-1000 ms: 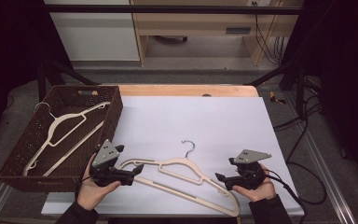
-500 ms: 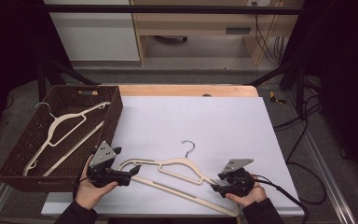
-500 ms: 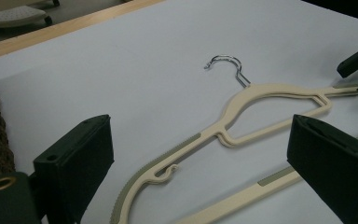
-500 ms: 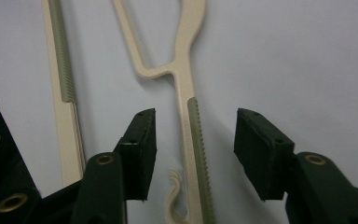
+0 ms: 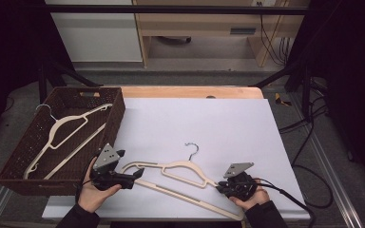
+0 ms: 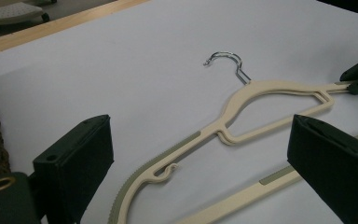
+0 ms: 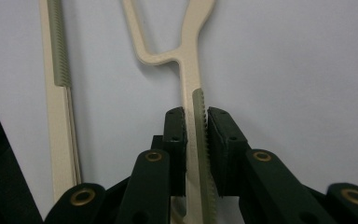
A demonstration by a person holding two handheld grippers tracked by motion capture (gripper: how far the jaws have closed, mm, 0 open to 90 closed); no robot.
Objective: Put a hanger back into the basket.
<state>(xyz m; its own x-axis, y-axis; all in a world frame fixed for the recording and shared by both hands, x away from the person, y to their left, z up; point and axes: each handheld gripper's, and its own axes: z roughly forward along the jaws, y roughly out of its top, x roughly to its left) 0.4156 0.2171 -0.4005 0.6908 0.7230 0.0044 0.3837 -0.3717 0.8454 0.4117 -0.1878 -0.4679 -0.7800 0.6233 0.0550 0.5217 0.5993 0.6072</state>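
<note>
On the white table (image 5: 228,118), right gripper (image 7: 196,122) fingers have just closed, pinching the hanger (image 7: 189,88) arm.

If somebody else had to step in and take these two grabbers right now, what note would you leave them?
Right gripper: jaws have just been closing and now clamp the right shoulder arm of the cream hanger, on its ribbed grey strip.
Left gripper: jaws wide open, straddling the hanger's left end above the white sheet; not gripping.
Things: this hanger lies flat on the sheet, metal hook pointing away. A second hanger already lies in the brown wicker basket at the left.
Done: one hanger is in the basket; right grip made.
Left: probably close the left gripper, lift, move the hanger to the basket.
</note>
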